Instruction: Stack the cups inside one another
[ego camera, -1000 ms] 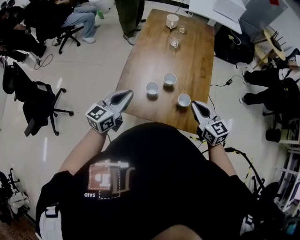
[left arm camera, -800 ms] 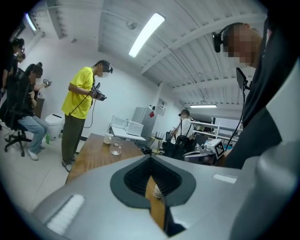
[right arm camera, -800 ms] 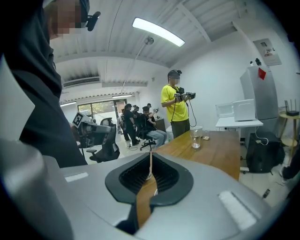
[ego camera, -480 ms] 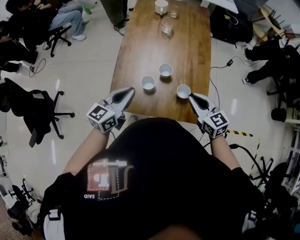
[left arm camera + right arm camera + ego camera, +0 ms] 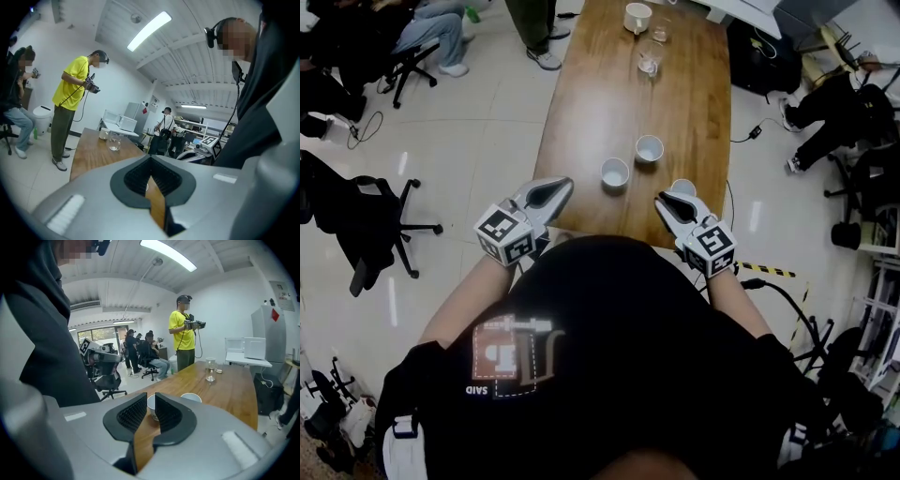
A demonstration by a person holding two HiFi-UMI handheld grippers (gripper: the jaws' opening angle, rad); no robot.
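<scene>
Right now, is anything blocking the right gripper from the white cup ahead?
Nothing visible: only bare brown wooden table separates the right gripper, its fingers just opening and empty, from the small white round cup.

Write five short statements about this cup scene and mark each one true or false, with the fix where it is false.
1. Three white cups stand on the near part of the wooden table. True.
2. The white cups are already nested inside one another. False: each stands on its own, apart from the others.
3. The right gripper is clamped on a cup. False: its jaws stand apart, having just been opening, and grip nothing; a cup only shows beyond the gap.
4. The left gripper has its jaws together. True.
5. A glass stands toward the far end of the wooden table. True.
</scene>
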